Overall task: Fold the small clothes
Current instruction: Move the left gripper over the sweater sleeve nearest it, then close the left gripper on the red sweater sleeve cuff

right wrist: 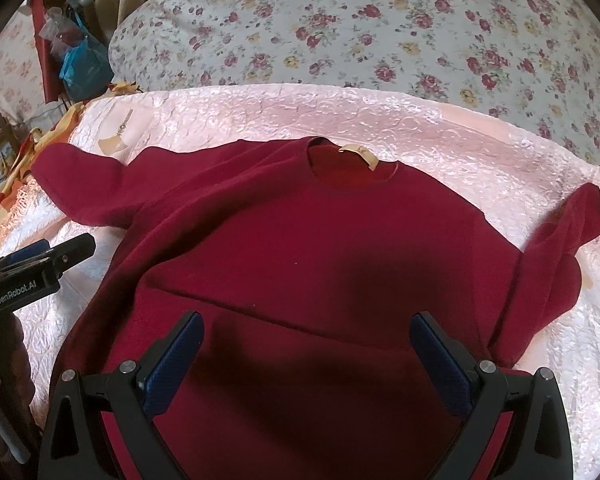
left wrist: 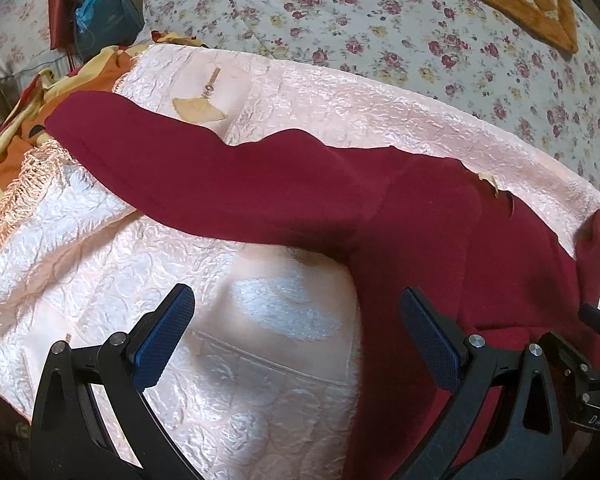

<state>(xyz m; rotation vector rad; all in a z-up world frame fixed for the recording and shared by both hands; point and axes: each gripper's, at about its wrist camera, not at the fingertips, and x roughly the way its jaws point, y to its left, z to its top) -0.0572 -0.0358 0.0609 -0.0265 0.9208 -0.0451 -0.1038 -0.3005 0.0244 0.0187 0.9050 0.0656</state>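
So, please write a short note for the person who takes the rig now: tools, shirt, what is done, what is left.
Left tool: open, holds nothing, over the pink cloth beside the shirt's left sleeve.
Right tool: open, holds nothing, over the lower part of the shirt.
Shirt: flat on the pink cloth, collar far from you, both sleeves out.
Done: spread out; hem seems turned up.
Left: fold sleeves, then body.

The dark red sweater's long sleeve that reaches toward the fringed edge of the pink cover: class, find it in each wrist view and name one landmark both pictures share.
Left wrist view: the sleeve runs across the middle, its cuff at upper left near the fringe.
Right wrist view: the same sleeve lies small at middle left, beyond the sweater's body.
Shared landmark: the beige fan motif on the pink cover, just beyond the sleeve.
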